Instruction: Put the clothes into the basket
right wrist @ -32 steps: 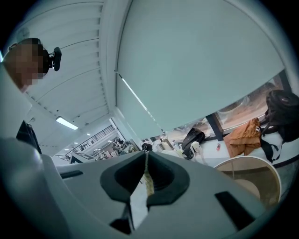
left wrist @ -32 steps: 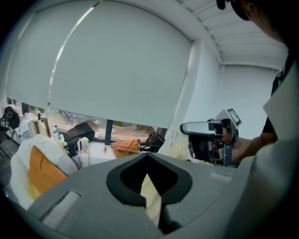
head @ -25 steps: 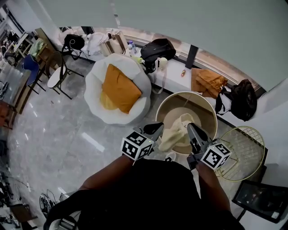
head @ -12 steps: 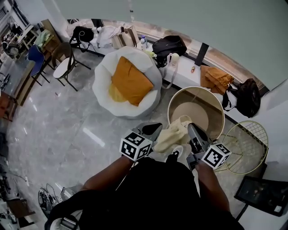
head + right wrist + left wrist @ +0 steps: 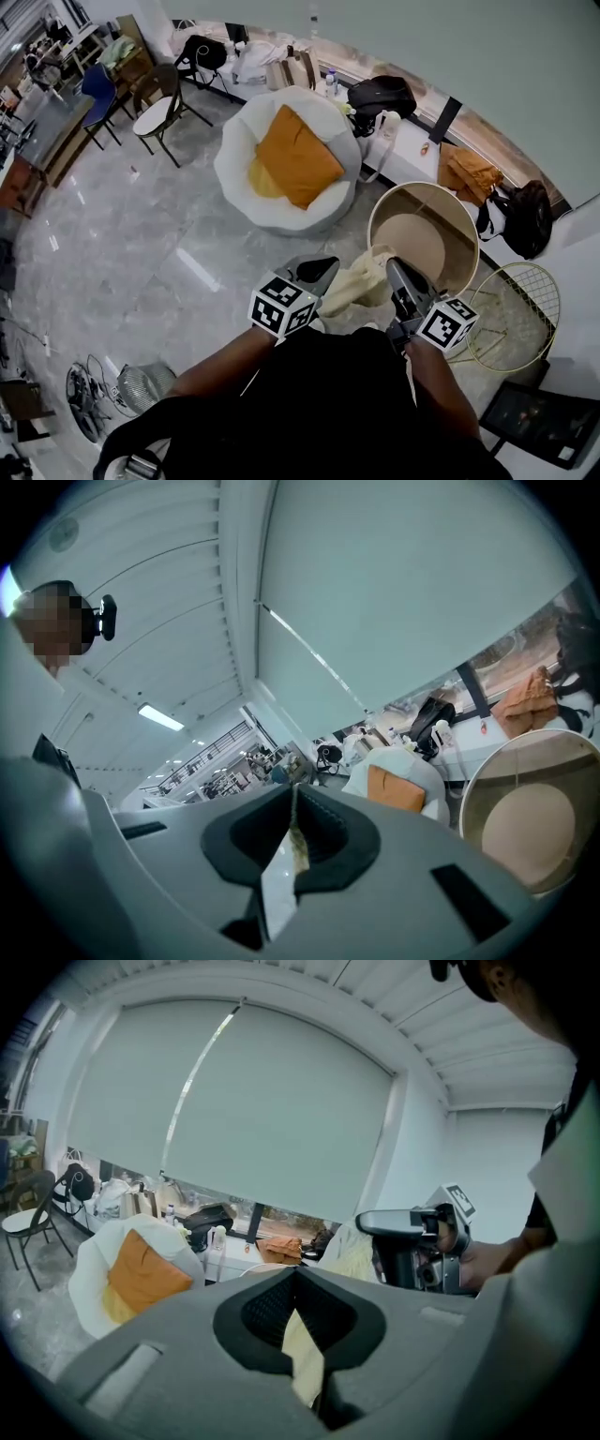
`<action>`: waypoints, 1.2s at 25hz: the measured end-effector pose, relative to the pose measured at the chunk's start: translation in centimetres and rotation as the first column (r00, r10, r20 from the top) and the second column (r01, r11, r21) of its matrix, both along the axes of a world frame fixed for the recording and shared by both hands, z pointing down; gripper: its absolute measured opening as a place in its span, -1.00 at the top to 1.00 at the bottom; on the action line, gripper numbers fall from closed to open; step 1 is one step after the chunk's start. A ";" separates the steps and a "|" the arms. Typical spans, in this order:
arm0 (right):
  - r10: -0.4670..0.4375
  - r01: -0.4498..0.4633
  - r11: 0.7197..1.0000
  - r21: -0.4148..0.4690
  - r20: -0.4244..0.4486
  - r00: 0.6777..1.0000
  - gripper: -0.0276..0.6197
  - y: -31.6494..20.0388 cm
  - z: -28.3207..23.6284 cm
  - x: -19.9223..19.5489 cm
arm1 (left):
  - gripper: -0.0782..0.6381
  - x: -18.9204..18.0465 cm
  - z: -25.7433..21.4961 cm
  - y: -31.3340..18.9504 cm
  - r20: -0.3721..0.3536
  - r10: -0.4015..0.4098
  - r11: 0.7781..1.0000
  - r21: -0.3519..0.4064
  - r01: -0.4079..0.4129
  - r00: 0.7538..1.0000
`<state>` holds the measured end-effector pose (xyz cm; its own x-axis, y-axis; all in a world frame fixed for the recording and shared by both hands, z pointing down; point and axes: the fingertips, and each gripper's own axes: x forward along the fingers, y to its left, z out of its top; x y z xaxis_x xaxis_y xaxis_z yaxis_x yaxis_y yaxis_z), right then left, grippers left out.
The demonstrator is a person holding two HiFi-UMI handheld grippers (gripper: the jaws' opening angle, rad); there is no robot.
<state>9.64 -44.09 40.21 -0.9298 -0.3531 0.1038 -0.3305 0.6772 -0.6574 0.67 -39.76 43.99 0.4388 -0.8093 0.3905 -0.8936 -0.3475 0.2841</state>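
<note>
A pale yellow garment hangs between my two grippers, just off the near left rim of the round beige basket. My left gripper is shut on the garment, which shows pinched between its dark pads. My right gripper is shut on a thin edge of the same cloth. The basket looks empty inside. More orange clothes lie on the white ledge beyond the basket.
A white beanbag chair with an orange cushion stands left of the basket. A yellow wire basket sits to the right. Bags, a black backpack and chairs line the far side.
Both grippers and the garment have drawn back from over the basket toward its near left rim. The cloth that hung inside the basket is now outside it.
</note>
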 end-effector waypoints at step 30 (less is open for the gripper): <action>-0.533 0.532 0.833 0.150 -0.039 0.845 0.81 11.5 -0.8 4.1 | 0.78 7.7 0.7 14.7 0.011 -0.517 0.856 -0.008 0.517 0.856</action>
